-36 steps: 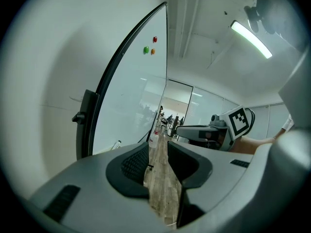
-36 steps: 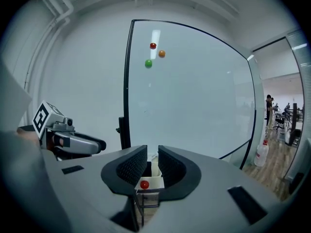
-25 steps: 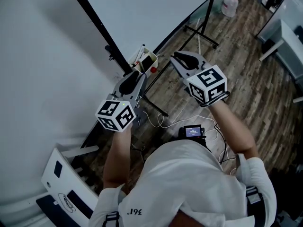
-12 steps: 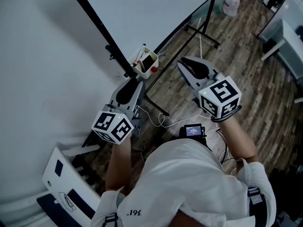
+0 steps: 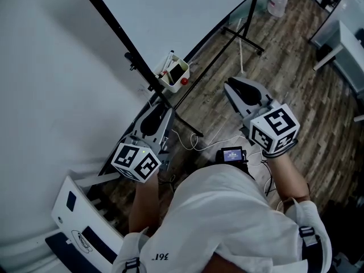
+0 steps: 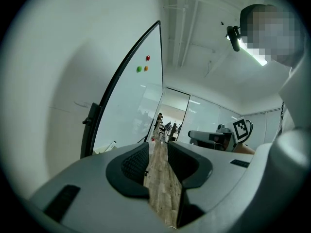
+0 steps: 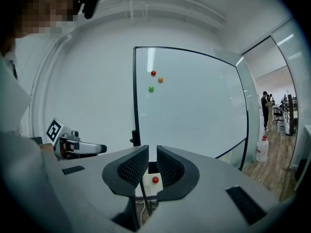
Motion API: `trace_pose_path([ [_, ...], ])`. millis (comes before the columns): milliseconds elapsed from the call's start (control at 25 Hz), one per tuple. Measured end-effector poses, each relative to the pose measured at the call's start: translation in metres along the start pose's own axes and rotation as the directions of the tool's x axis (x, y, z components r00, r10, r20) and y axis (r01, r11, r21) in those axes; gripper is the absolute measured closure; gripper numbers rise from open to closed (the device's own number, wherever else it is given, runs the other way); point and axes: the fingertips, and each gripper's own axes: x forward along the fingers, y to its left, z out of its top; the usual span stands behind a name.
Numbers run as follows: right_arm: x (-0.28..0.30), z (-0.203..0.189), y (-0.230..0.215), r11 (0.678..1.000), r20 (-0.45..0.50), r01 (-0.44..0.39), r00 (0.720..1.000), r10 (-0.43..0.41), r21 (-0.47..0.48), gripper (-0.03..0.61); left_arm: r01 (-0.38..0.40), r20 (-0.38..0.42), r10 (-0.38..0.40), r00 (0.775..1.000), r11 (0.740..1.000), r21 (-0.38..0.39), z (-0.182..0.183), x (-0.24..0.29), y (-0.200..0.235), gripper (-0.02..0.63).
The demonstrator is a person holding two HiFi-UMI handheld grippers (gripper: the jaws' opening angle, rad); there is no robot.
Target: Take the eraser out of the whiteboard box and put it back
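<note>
1. left tongs (image 6: 158, 147) and right tongs (image 7: 152, 152) are both a tiny bit apart. each has only a thin gap, and nothing is in either one.
2. through the left gap i see just the wood floor (image 6: 160, 178). these tongs point along the edge of the whiteboard (image 5: 187, 10), not at the box. my guess is they are only waiting.
3. through the right gap i see the whiteboard box (image 5: 168, 84) with a red dot (image 5: 184, 82) on it. i think i hold the right tongs this way so they line up with the box for a reach.
4. both tongs are well apart from the box. they sit out in front of my body, one on each side, so they do not bump each other.
5. the box hangs low on the black frame (image 5: 114, 30), at the bottom corner of the board. that is a handy spot, close to where someone would write and wipe.
6. a dark flat thing (image 5: 179, 71) stands in the box. i think it is the eraser, but it is too small for me to be sure. it is inside the box, not in my tongs.
7. the gap in the right tongs looks too thin for the eraser. i think it must get wider before a grab, and the reach must come in from the top so the box does not get knocked.
</note>
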Motion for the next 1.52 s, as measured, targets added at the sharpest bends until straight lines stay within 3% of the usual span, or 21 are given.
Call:
trace_pose_path([
  [800,-0.025,-0.047,0.008,0.996,-0.068,0.021,0.998,-0.015,0.087,0.515,-0.005,-0.093,-0.003,0.996,0.996,-0.086,-0.055,-0.023,-0.01,0.486],
  [1520,-0.03,-0.073,0.014,0.994,-0.123,0.033,0.992,-0.02,0.108,0.525,0.0,-0.128,-0.015,0.992,0.993,-0.116,-0.077,-0.032,-0.013,0.486],
])
